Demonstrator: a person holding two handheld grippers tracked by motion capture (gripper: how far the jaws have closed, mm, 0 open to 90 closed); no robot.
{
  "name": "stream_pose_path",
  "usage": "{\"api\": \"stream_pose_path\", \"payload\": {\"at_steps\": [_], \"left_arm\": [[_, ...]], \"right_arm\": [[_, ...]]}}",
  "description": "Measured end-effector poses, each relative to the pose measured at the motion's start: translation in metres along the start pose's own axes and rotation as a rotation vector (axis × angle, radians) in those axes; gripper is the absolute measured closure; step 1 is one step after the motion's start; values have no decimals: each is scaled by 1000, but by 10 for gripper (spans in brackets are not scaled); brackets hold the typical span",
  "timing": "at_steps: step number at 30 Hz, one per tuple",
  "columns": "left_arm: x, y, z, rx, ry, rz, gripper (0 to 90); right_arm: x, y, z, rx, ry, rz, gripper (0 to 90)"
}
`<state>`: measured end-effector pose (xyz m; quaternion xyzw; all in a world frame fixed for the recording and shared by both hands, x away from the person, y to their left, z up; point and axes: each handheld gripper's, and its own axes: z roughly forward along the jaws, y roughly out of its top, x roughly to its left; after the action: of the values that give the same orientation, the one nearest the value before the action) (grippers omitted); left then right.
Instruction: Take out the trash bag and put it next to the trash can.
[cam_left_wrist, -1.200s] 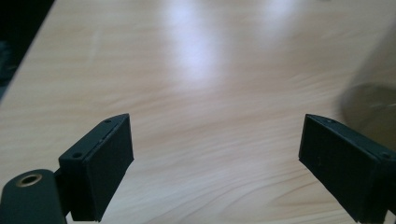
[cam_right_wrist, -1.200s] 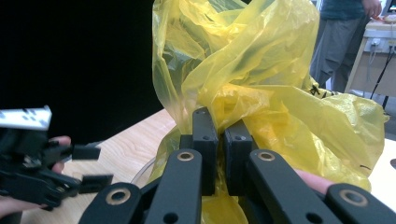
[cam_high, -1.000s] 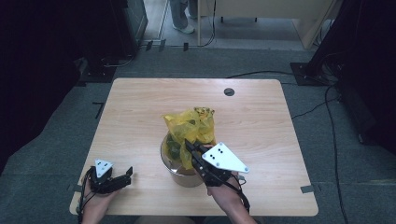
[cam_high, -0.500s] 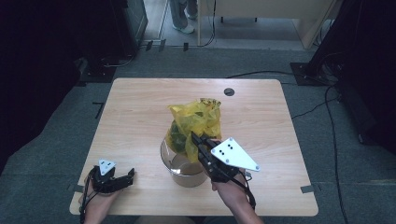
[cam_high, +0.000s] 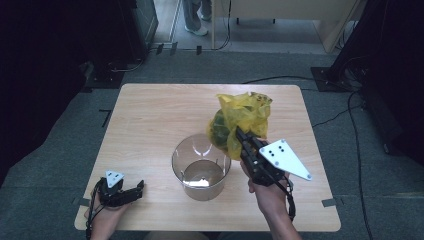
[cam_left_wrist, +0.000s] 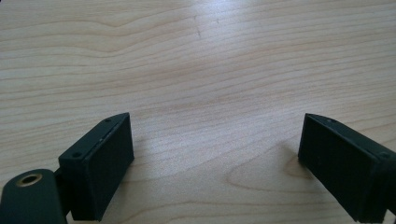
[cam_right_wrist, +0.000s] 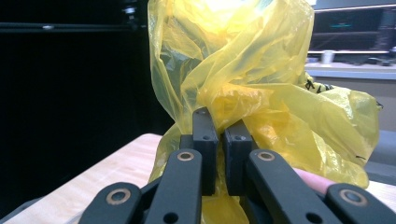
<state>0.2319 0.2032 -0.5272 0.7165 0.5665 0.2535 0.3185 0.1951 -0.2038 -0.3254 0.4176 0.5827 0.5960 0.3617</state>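
A yellow plastic bag (cam_high: 239, 120) with something dark green inside hangs in the air, up and to the right of a clear round container (cam_high: 201, 166). My right gripper (cam_high: 241, 136) is shut on the bag's gathered plastic. In the right gripper view the bag (cam_right_wrist: 252, 79) bulges above and around the closed jaws of the right gripper (cam_right_wrist: 219, 140). The container stands upright on the wooden table (cam_high: 150, 120) with nothing in it. My left gripper (cam_high: 136, 190) rests near the table's front left corner, open; the left gripper view shows the left gripper (cam_left_wrist: 212, 154) with bare wood between its jaws.
A small dark round mark (cam_high: 250, 93) sits near the table's far edge. Cables (cam_high: 300, 80) trail on the grey floor behind and to the right. A person's legs (cam_high: 192, 15) stand beyond the table. Dark equipment (cam_high: 140, 25) flanks the far left.
My right gripper has lifted the yellow bag out of the container and carried it up and to the right. The left gripper has stayed low at the front left.
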Motion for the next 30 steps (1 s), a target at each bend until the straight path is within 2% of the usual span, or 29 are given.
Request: {"api": "stream_pose_path", "payload": {"at_steps": [7, 11, 16, 21, 24, 30], "left_arm": [[0, 0, 0, 0, 1, -1, 97], [0, 0, 0, -2, 2, -3, 97], [0, 0, 0, 0, 1, -2, 97], [0, 1, 1, -2, -1, -2, 97], [1, 1, 1, -2, -1, -2, 97], [0, 1, 1, -3, -1, -4, 97]], "right_arm": [[-23, -11, 2, 18, -83, -11, 870], [-34, -27, 10, 41, -124, -9, 870], [-44, -52, 26, 90, -148, 18, 870], [-50, -76, 46, 136, -146, 41, 869], [-52, -88, 56, 150, -119, 71, 869], [-49, -107, 71, 185, -66, 87, 866]]}}
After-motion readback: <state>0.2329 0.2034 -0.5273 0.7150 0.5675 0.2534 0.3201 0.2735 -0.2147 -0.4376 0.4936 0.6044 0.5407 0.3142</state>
